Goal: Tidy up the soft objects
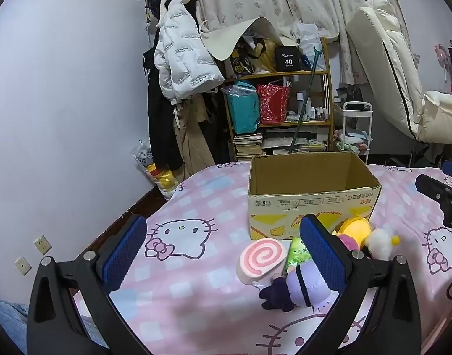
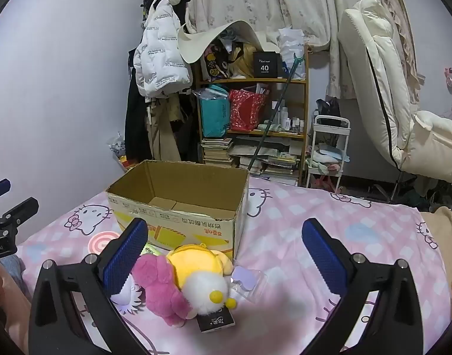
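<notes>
An open, empty cardboard box stands on the pink Hello Kitty bedsheet; it also shows in the right wrist view. In front of it lie soft toys: a pink swirl roll, a green pack, a purple plush, a yellow plush, a pink plush and a white pompom toy. My left gripper is open above the sheet, left of the toys. My right gripper is open above the yellow and white toys.
A clear pouch with a purple heart lies right of the toys. Beyond the bed stand a cluttered shelf, hanging coats, a white cart and a folded cream mattress.
</notes>
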Tool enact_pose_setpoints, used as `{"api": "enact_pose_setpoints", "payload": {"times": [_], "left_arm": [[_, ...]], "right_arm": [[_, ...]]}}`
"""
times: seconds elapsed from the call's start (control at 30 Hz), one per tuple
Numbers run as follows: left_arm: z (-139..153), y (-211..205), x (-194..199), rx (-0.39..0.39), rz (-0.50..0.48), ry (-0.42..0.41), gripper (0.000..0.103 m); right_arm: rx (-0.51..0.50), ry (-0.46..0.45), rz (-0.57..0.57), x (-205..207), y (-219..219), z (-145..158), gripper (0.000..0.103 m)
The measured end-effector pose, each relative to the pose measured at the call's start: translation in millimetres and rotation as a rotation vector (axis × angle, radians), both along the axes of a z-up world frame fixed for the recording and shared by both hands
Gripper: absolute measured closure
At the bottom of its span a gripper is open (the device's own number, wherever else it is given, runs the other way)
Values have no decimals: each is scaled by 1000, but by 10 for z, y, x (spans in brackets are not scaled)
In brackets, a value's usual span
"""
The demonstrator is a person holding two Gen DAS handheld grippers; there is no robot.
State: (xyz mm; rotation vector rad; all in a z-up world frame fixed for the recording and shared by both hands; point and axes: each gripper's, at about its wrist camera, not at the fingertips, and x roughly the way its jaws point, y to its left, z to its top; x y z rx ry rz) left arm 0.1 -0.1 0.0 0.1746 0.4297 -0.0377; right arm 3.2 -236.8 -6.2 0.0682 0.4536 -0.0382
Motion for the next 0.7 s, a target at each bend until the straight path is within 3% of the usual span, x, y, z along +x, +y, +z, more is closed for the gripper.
{"api": "enact_pose_setpoints", "payload": {"times": [0.7], "left_arm": [[-7,-11,-8,17,0,-8,1]], "right_arm": [[2,0,0,2,1,-4,0]]}}
